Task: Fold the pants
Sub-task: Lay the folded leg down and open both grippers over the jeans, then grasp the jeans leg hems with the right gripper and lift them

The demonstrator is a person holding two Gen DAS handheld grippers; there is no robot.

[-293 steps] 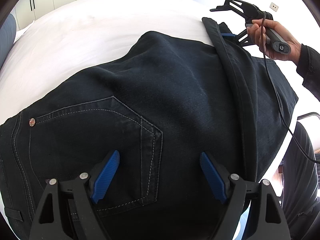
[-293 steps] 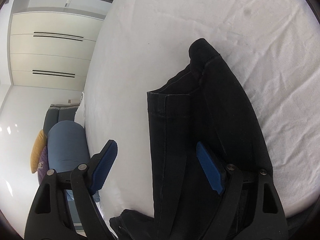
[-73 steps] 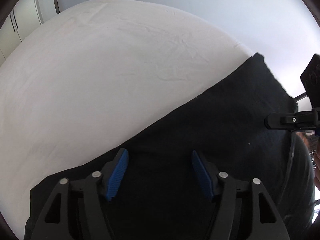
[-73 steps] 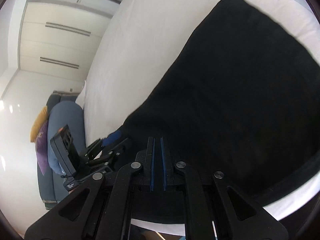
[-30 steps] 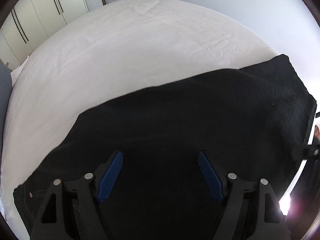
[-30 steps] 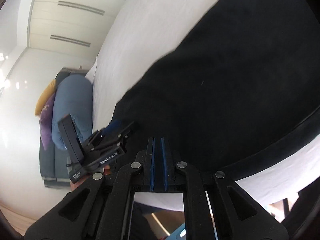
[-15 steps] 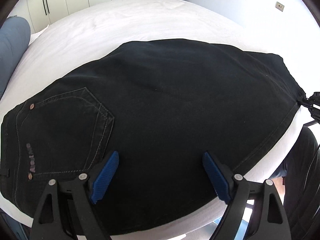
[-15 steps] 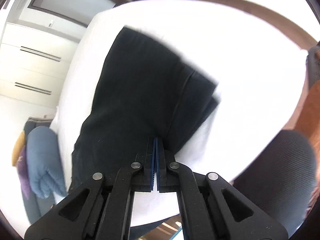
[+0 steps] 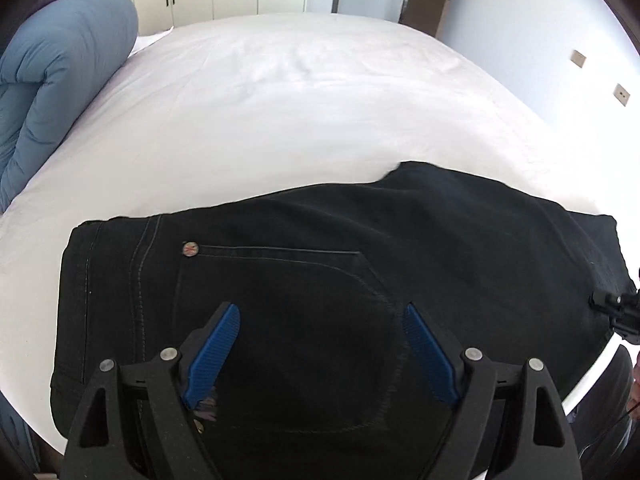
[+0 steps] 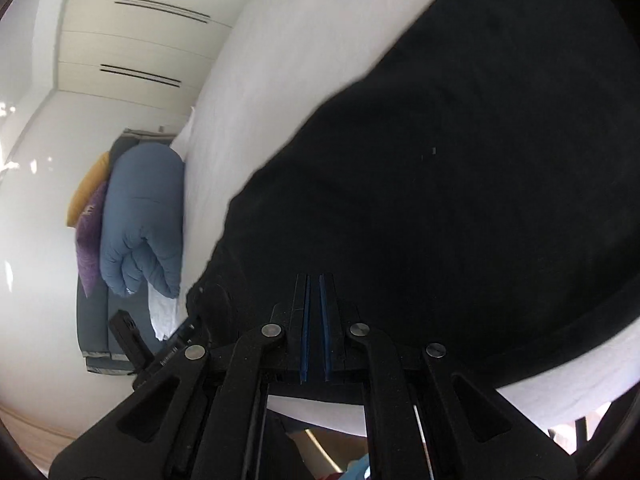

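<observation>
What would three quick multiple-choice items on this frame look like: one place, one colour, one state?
1. Where do the pants lie?
A. at the near edge of the bed
B. on the floor
C. on the duvet

2. What colour is the duvet?
A. red
B. blue
C. green

3. How is the left gripper?
A. shut on the pants
B. shut, holding nothing
C. open

Answers:
1 A: the pants lie flat on the white sheet by the bed's near edge.
2 B: the rolled duvet beside the bed is blue.
3 C: its blue pads stand wide apart over the back pocket.
</observation>
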